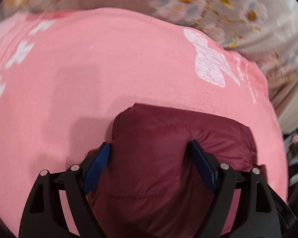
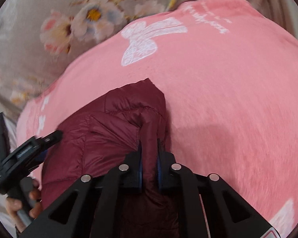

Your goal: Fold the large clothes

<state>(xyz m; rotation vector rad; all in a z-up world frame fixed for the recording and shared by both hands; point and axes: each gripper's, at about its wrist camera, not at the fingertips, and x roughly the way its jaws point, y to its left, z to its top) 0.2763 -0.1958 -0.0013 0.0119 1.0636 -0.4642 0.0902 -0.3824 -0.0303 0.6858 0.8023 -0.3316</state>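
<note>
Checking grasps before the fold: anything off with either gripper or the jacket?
Left gripper is open, its fingers straddling the maroon jacket without pinching. Right gripper is shut on a jacket fold. Jacket lies bunched on the pink blanket; no damage visible.

The jacket is dark maroon throughout, with a quilted stitch pattern and a slight sheen. The blanket beneath it is plain pink, printed with white butterflies and faint white lettering. The sheet under the blanket is greyish beige with a floral pattern: white and pale pink flowers with yellow-orange centres. The left claw has a black frame, blue ribbed pads and silver rivets. The right claw has the same black frame, with blue pad edges visible.
</note>
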